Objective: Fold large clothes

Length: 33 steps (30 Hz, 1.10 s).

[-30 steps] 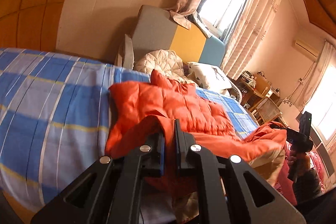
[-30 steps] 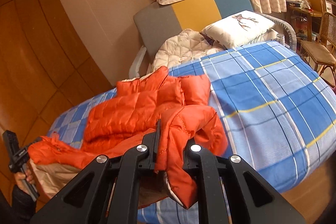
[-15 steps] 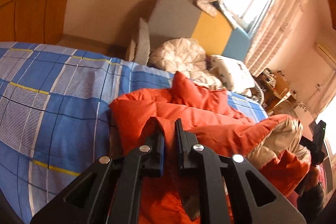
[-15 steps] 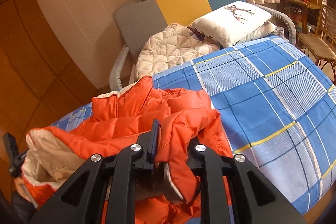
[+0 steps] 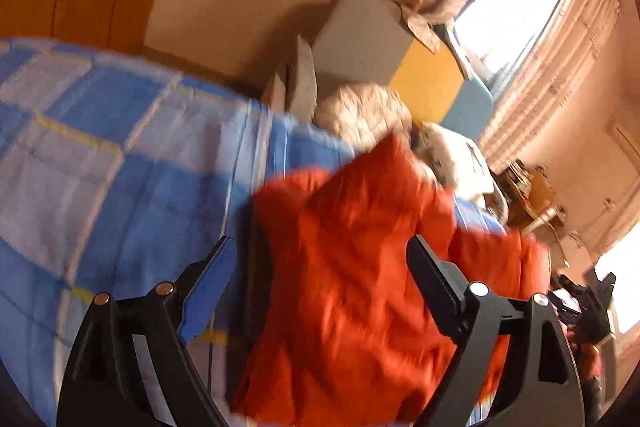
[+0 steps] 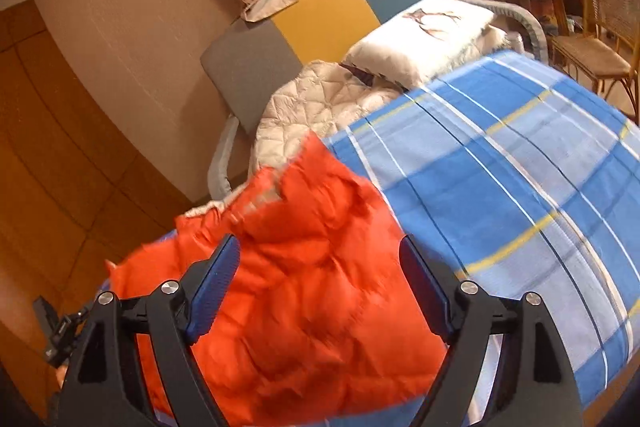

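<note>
My left gripper (image 5: 320,279) and right gripper (image 6: 320,277) both gape wide, holding nothing; the orange quilted jacket (image 6: 304,291) lies directly beneath them on the plaid bedspread (image 6: 520,187).

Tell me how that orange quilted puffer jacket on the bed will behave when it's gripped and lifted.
The orange quilted puffer jacket is probably floppy: it lies in soft folds on the blue plaid bedsheet. Its puffy quilting suggests it is light for its bulk. The smooth shell may slip from a shallow pinch.
</note>
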Motion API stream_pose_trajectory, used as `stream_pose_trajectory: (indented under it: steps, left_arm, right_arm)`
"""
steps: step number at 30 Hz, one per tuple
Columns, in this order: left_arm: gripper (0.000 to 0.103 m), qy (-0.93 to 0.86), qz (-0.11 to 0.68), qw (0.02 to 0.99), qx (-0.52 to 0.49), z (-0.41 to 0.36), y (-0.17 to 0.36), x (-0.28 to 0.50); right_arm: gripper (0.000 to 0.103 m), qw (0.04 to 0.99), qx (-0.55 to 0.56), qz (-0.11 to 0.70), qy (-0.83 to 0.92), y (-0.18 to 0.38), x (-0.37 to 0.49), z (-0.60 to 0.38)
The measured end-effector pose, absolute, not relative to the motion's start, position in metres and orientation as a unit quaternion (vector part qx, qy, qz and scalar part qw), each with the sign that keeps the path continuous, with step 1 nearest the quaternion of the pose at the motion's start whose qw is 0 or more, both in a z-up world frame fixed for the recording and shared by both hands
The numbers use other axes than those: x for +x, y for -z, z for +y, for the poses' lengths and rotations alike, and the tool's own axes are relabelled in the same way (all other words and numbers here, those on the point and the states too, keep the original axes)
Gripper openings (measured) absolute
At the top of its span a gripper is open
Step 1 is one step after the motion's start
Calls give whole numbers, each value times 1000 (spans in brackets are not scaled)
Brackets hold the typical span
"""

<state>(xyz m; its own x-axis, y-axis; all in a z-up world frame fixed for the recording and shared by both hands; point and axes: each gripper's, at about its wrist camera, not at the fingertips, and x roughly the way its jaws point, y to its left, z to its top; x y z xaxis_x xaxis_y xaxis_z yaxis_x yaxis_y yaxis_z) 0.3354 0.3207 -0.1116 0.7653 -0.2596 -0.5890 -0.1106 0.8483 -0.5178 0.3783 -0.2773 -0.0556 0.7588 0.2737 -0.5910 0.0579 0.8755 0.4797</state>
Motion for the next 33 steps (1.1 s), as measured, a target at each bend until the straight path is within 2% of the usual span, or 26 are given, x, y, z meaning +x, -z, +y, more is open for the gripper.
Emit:
stream_pose_trajectory:
  steps: [3, 6, 7, 8, 9, 10, 11, 13, 18, 29, 31, 33]
  left_arm:
    - [78, 73, 374, 882, -276, 310, 142, 322]
    - [60, 93, 391, 874, -274, 294, 161, 315]
    - [46, 95, 390, 875, -273, 291, 162, 314]
    - [31, 98, 389, 874, -274, 288, 163, 313]
    - [26, 103, 386, 874, -276, 286, 161, 311]
    - [18, 103, 382, 877, -273, 283, 159, 310]
    - [14, 104, 379, 880, -267, 281, 156, 307]
    - [9, 104, 376, 883, -261, 279, 151, 300]
    - [5, 112, 356, 889, -267, 284, 134, 271]
    - [5, 124, 348, 883, -290, 274, 124, 162]
    - [8, 112, 356, 883, -285, 271, 128, 147]
    - [16, 95, 365, 886, -269, 269, 130, 140]
  right_arm:
    - [82, 893, 247, 373, -46, 87, 364, -287]
    - [82, 881, 252, 398, -37, 115, 363, -287]
    - [77, 879, 254, 403, -37, 121, 365, -286]
    - [62, 876, 257, 406, -44, 124, 367, -284]
    - [56, 874, 259, 408, -51, 126, 367, -283]
    - [44, 873, 258, 411, -53, 126, 367, -280]
    - [39, 875, 253, 410, -58, 124, 366, -277]
    - [23, 878, 243, 408, -63, 118, 362, -274]
    - [12, 887, 232, 393, -75, 98, 337, -275]
    - [10, 890, 200, 397, -99, 72, 242, -286]
    - [11, 887, 194, 408, -95, 76, 224, -289]
    - [14, 887, 185, 413, -90, 80, 216, -290]
